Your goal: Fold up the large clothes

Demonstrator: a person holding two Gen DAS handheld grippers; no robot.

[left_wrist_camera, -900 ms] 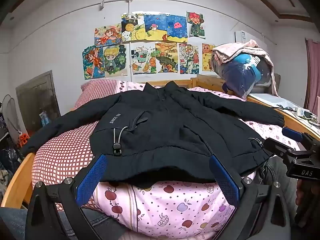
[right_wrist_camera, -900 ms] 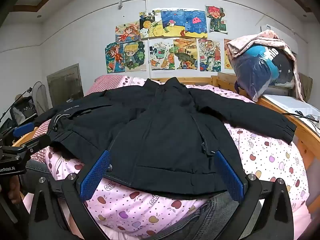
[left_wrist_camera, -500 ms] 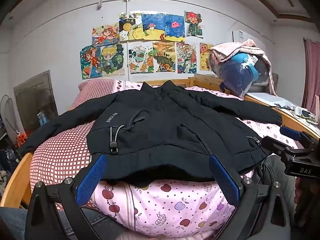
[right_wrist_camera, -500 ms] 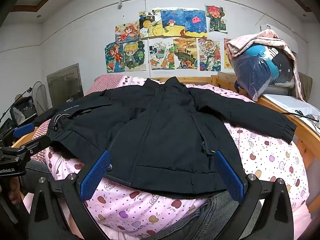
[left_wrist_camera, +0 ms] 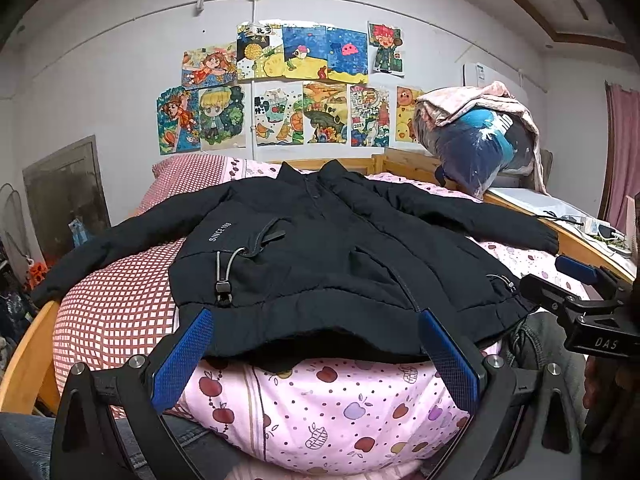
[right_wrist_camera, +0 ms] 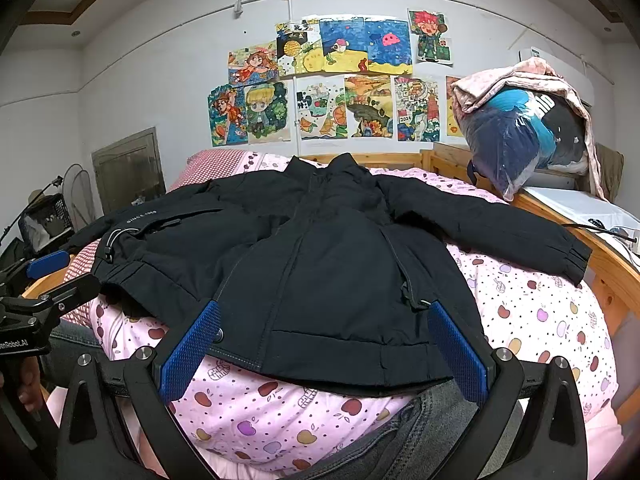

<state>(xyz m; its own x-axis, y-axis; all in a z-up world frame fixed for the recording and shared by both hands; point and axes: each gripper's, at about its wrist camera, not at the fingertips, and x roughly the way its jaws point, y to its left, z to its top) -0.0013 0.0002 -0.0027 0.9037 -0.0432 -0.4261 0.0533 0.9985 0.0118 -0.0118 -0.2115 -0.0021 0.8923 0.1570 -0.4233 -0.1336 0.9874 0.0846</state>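
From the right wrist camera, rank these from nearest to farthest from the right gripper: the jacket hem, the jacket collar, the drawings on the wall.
1. Jacket hem: just ahead of the open right gripper, lying on the pink quilt.
2. Jacket collar: far end of the jacket, centre.
3. Drawings on the wall: behind the bed, farthest.

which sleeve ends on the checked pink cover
The left sleeve, on the side with the SINCE print; the other sleeve lies on the apple-print quilt.
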